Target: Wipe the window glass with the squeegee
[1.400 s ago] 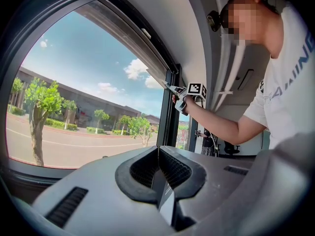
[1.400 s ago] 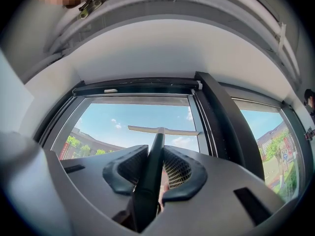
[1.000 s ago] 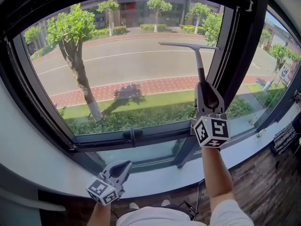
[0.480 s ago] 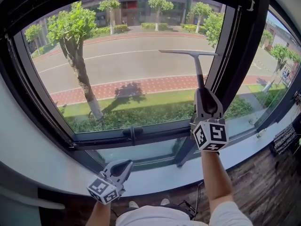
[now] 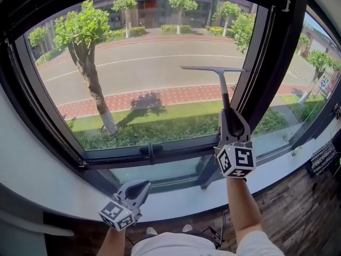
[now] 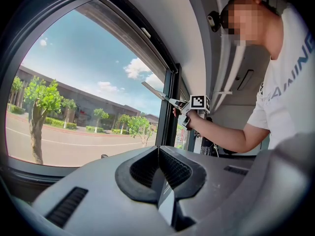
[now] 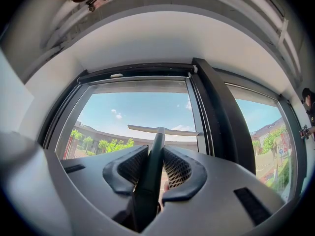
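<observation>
- The window glass [image 5: 144, 73] fills most of the head view. It is one wide pane looking out on a road, a brick-red path, grass and trees.
- A black window frame [image 5: 269, 63] surrounds the pane, with a thick upright post on its right. A narrower pane lies beyond that post.
- A white sill [image 5: 42, 180] curves under the frame, and dark wooden floor [image 5: 298, 196] shows at lower right.
- The person's right forearm [image 5: 242, 201] reaches up from the bottom edge towards the pane.
- The squeegee [image 5: 222, 89] stands upright before the right part of the glass, just left of the post. Its long blade lies level across the pane at about mid-height, and its thin dark handle runs straight down. Whether the blade touches the glass is not clear.
- The right gripper [image 5: 230, 116] is raised in front of the pane's lower edge. Its jaws are clamped on the squeegee handle, one ribbed pad pressing each side, as the right gripper view shows.
- The left gripper [image 5: 137, 188] hangs low in front of the sill, well apart from the squeegee. Its jaws are closed together with nothing between them.
- A dark window handle [image 5: 149, 151] sits on the frame's bottom rail, above the left gripper.
</observation>
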`<state>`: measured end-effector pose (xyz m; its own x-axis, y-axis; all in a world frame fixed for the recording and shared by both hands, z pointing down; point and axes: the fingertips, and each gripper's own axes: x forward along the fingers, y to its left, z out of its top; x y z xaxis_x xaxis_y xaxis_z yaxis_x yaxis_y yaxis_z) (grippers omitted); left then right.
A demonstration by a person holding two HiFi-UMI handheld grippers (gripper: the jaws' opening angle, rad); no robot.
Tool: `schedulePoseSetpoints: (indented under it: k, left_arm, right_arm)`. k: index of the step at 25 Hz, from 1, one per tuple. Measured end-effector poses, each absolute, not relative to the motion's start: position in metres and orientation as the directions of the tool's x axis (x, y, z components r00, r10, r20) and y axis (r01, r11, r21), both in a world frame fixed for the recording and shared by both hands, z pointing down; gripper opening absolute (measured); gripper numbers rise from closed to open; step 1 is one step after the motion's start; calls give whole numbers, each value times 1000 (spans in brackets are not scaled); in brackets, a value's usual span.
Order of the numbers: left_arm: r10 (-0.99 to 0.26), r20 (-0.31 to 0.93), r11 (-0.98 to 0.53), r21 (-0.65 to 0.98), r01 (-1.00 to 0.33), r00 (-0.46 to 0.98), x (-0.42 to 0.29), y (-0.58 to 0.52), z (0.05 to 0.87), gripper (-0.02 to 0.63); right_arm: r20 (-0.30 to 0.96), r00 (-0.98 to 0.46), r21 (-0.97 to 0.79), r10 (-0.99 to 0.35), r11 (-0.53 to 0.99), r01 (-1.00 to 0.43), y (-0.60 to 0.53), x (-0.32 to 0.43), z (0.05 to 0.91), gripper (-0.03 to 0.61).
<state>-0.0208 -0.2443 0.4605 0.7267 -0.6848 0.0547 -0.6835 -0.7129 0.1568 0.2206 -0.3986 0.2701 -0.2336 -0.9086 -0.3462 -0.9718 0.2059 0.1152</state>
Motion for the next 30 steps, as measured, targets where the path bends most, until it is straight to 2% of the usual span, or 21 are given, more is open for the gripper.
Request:
schedulePoseSetpoints:
  k: [30]
  left_arm:
    - [-691,67,-703,172,-690,720,-20,-256,469,23]
  right_arm:
    - [-158,-244,108,-957,229,-967,-390,222,383,99]
